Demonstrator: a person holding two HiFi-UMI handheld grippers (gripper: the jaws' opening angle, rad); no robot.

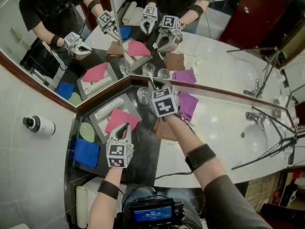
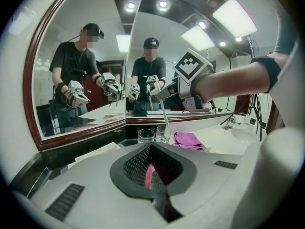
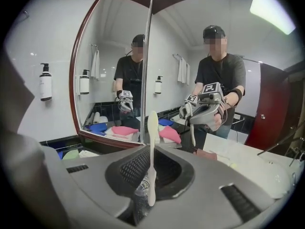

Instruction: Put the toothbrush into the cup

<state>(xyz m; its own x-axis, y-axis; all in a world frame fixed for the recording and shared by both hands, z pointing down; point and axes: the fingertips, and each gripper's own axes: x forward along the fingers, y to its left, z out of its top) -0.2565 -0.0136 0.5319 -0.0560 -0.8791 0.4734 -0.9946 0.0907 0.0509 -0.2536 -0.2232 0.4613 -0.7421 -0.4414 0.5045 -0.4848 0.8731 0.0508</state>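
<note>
My right gripper (image 1: 155,92) is shut on a white toothbrush (image 3: 152,142) that stands upright between its jaws. In the left gripper view the toothbrush (image 2: 162,112) hangs down from the right gripper (image 2: 164,92), its lower end at the rim of the right one of two clear glass cups (image 2: 163,133). I cannot tell whether it reaches inside. One cup (image 1: 143,95) shows at the mirror corner in the head view. My left gripper (image 1: 125,129) is shut on nothing, above a pink cloth (image 1: 121,119).
The pink cloth lies on a grey tray (image 1: 102,111) on the dark counter. A blue cloth (image 1: 87,152) and a green dish (image 1: 86,131) lie at left. Purple cloth (image 1: 187,104) and brown cloth (image 1: 164,130) lie by the cups. Sink (image 1: 255,137) at right; mirrors behind.
</note>
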